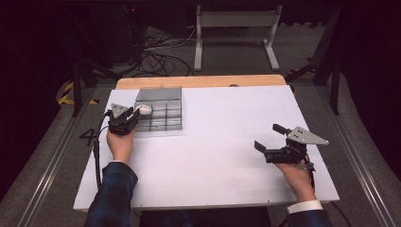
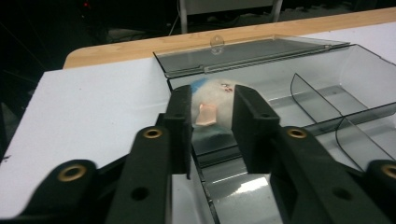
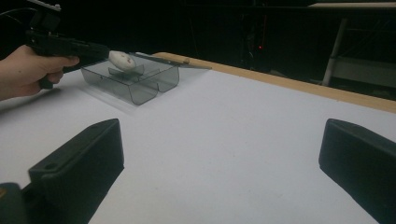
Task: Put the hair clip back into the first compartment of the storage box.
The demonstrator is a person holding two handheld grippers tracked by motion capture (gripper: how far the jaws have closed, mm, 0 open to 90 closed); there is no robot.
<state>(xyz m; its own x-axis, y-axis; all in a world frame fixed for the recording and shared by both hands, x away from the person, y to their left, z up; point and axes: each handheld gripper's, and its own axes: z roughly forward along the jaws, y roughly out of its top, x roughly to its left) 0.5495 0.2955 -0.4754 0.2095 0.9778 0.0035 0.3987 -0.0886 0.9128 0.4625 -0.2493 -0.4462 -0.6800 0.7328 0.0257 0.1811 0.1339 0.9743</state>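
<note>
A small white soft toy with a blue patch and a pink part sits between the tips of my left gripper and touches both pads. It hangs just above the near left corner of a clear grey compartment box, whose lid lies open at the back. In the right gripper view the toy sticks out from the left gripper over the box. My right gripper rests at the table's right side, open, with nothing between its jaws.
The white table top spreads between the two hands. A wooden strip runs along its far edge. Curved dividers split the box into several cells. Beyond the table lie cables and a metal stand.
</note>
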